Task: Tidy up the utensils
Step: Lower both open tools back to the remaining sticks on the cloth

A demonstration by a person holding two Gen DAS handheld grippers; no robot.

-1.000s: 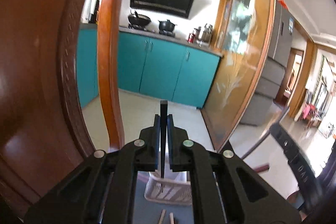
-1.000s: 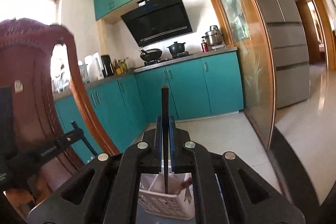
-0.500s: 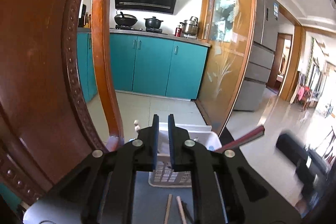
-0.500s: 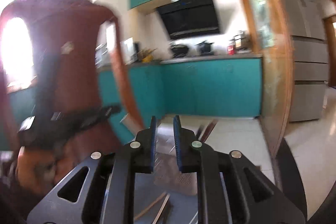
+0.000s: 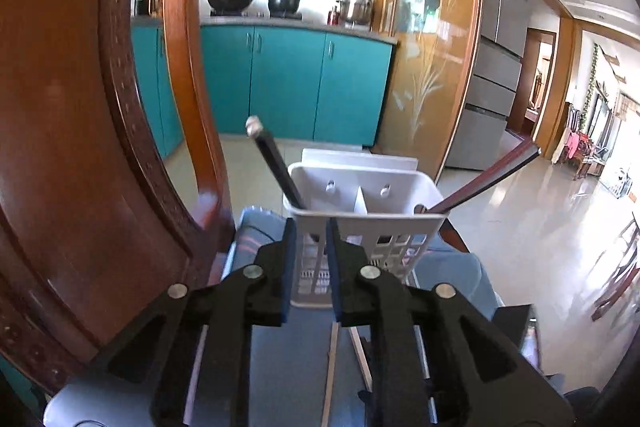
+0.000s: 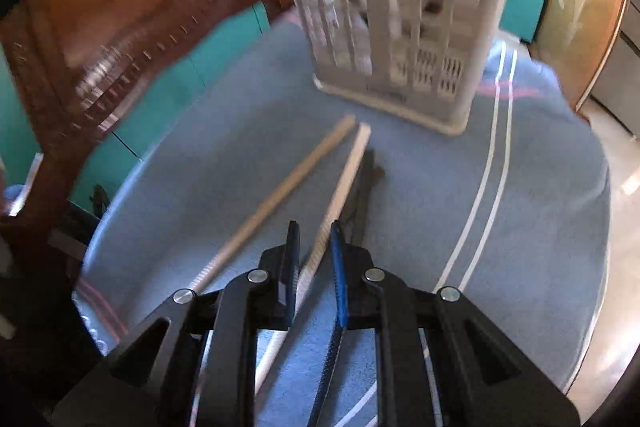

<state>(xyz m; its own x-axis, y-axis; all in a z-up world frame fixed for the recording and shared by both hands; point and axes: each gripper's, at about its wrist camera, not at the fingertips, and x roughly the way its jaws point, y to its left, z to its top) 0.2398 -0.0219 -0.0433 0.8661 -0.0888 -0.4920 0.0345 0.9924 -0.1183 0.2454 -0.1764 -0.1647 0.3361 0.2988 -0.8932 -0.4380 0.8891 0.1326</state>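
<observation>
Two pale wooden chopsticks point(image 6: 348, 171) lie loose on the blue-grey striped cloth point(image 6: 540, 195), and one of them runs straight under the right gripper point(image 6: 316, 243), showing in the narrow gap between its blue pads. The picture is blurred, and whether the pads touch that stick cannot be told; the jaws stand slightly apart and hold nothing visibly lifted. The second pale stick lies just left of those fingers, angled away. A dark utensil point(image 6: 366, 187) lies close beside the first stick on its right. Further ahead stands the white slotted plastic utensil basket point(image 6: 384, 27), upright on the cloth.

The left gripper point(image 5: 311, 239) has its jaws opening, a slim gap between them, with nothing gripped; through the gap the basket's front wall point(image 5: 384, 243) shows just ahead. Below its fingers the same two pale sticks point(image 5: 332, 359) lie on the cloth. In the basket, a black chopstick point(image 5: 276, 163) leans left from the left compartment, and a dark reddish chopstick point(image 5: 488, 179) leans right from the right one.
</observation>
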